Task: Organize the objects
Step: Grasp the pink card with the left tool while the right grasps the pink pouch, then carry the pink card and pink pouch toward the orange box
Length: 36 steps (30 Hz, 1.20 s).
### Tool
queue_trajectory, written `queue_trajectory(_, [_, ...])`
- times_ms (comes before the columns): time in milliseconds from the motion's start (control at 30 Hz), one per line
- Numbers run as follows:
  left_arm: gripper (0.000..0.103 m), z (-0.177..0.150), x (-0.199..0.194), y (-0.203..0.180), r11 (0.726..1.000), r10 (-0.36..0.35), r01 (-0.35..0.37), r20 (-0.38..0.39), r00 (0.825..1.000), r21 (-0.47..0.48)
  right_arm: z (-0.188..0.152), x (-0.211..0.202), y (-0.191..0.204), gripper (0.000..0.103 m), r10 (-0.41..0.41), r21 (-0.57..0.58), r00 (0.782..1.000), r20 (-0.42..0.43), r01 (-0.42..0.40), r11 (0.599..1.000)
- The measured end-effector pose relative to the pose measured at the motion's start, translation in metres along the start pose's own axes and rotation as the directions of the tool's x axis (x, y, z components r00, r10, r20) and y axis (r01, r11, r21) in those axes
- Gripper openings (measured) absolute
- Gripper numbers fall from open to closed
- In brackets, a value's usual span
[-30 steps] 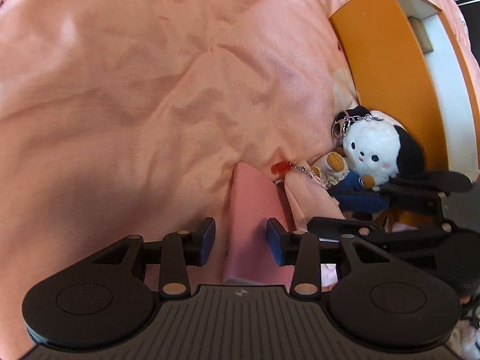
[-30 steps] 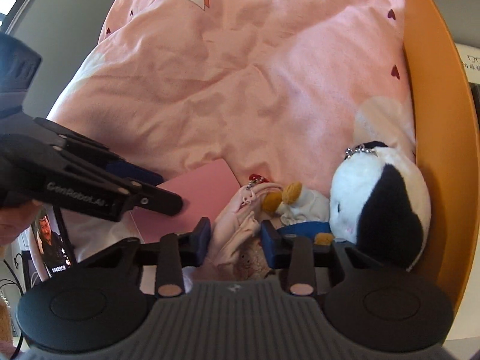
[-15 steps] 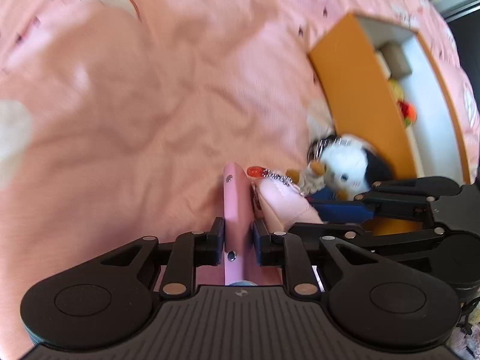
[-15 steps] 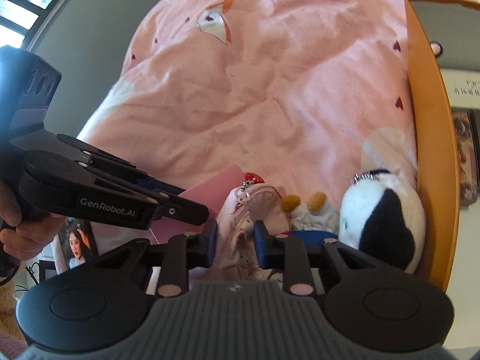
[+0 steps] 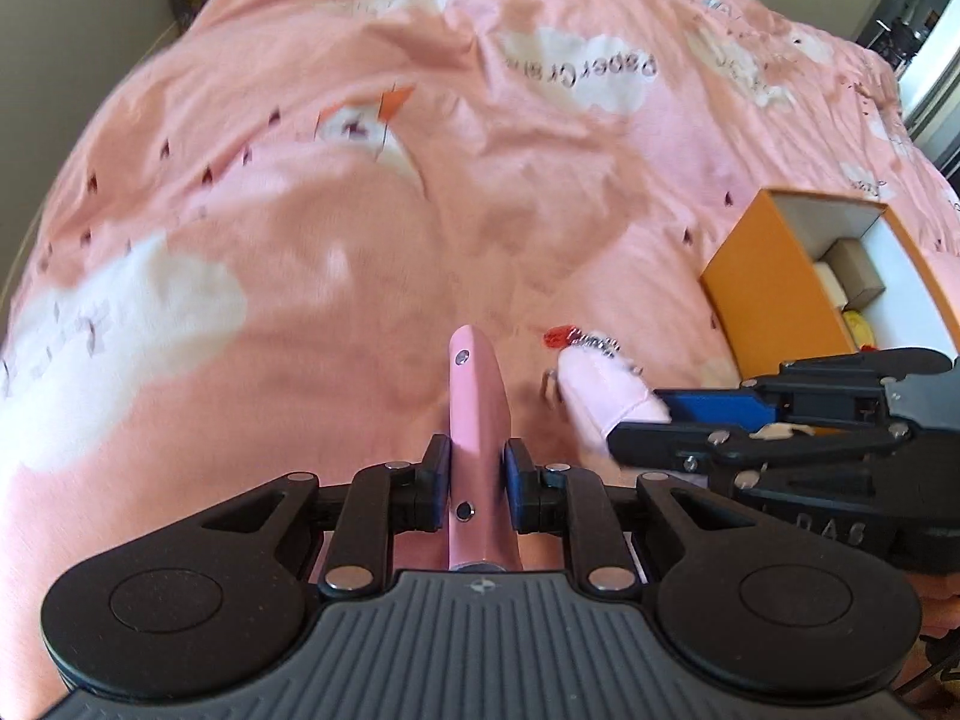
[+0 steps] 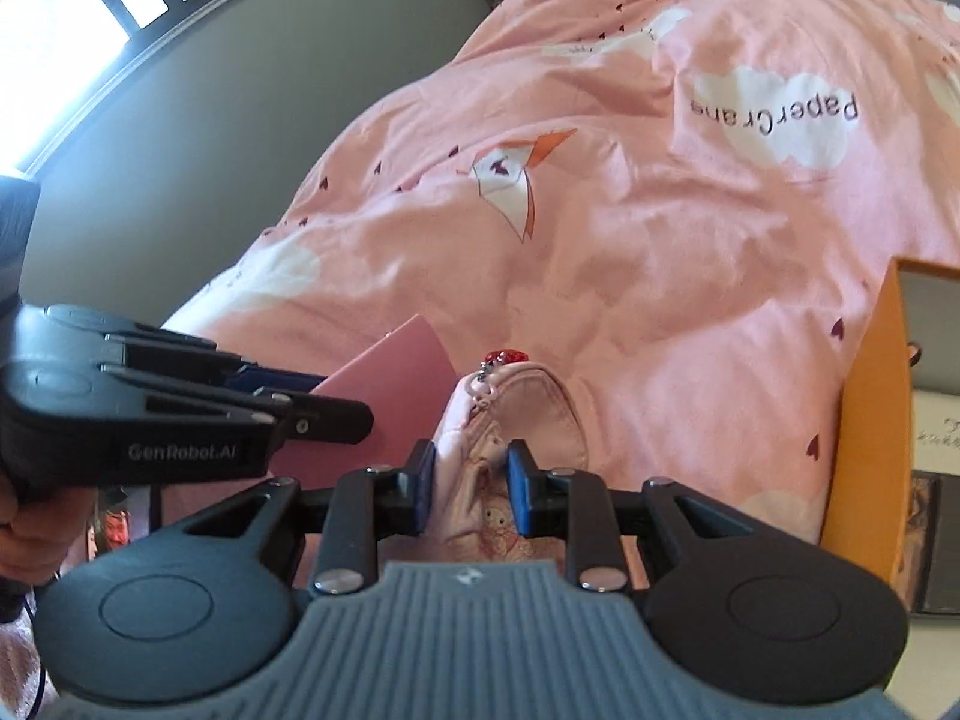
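Left wrist view shows my left gripper clamped on a flat pink book, held edge-on at the lower centre of the frame, both blue pads pressed against its covers. To its right, my right gripper reaches in from the right edge, closed on a pale pink pouch with a red charm on a small chain at its tip. An orange box sits at the right of the frame on the pink duvet, open, with a few small items inside that I cannot make out

From the right wrist view, my right gripper squeezes the pouch at the lower centre, the fabric bunched between the pads. The book slants up at centre left, held by my left gripper, which enters from the left edge. The orange box stands along the right edge
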<state>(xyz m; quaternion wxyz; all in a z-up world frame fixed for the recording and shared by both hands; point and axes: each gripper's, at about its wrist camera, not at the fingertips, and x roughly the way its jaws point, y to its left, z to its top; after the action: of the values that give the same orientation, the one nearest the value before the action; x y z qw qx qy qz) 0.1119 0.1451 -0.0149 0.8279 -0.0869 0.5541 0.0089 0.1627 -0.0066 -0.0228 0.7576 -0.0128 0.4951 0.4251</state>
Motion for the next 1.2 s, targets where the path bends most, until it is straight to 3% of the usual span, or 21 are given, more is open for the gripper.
queue_trajectory(167, [0.021, -0.007, 0.002, 0.018, 0.996, -0.048, 0.046, -0.032, 0.998, -0.074, -0.020, 0.006, -0.013, 0.030, -0.018, 0.093, 0.995, -0.097, 0.027, 0.995])
queue_trajectory(300, [0.026, 0.001, 0.015, 0.026, 0.980, -0.170, 0.152, -0.140, 0.975, -0.131, -0.027, 0.007, -0.020, 0.035, 0.000, 0.161, 0.989, -0.148, 0.025, 0.987])
queue_trajectory(433, [0.030, 0.010, 0.027, 0.020, 0.983, -0.164, 0.146, -0.173, 0.971, -0.107, -0.026, 0.018, -0.024, 0.045, 0.012, 0.208, 0.985, -0.175, 0.025, 0.978])
queue_trajectory(567, [0.030, 0.015, 0.031, 0.010, 0.990, -0.135, 0.124, -0.195, 0.971, -0.067, -0.028, 0.034, -0.024, 0.047, 0.057, 0.241, 0.981, -0.187, -0.010, 0.970])
queue_trajectory(633, [0.029, 0.014, 0.032, 0.007, 0.993, -0.118, 0.112, -0.196, 0.973, -0.046, -0.030, 0.036, -0.021, 0.042, 0.058, 0.230, 0.983, -0.173, -0.017, 0.973])
queue_trajectory(700, [0.027, 0.013, 0.031, 0.004, 0.996, -0.093, 0.094, -0.184, 0.978, -0.008, -0.032, 0.033, -0.020, 0.029, 0.082, 0.238, 0.984, -0.157, -0.043, 0.970])
queue_trajectory(767, [0.025, 0.011, 0.029, -0.001, 0.997, -0.047, 0.057, -0.177, 0.983, 0.052, -0.034, 0.028, -0.020, 0.022, 0.096, 0.237, 0.984, -0.147, -0.059, 0.970])
queue_trajectory(933, [0.029, 0.010, 0.032, 0.005, 0.998, 0.001, 0.010, -0.184, 0.983, 0.061, -0.039, 0.022, -0.020, 0.020, 0.099, 0.235, 0.988, -0.116, -0.070, 0.970])
queue_trajectory(1067, [0.027, 0.008, 0.030, 0.010, 0.998, -0.029, 0.038, -0.162, 0.986, 0.052, -0.041, 0.015, -0.018, 0.019, 0.100, 0.222, 0.991, -0.087, -0.079, 0.972])
queue_trajectory(1200, [0.023, 0.006, 0.014, 0.015, 0.997, -0.074, 0.072, -0.104, 0.992, -0.025, -0.040, -0.012, -0.016, 0.017, 0.126, 0.213, 0.992, -0.010, -0.121, 0.970])
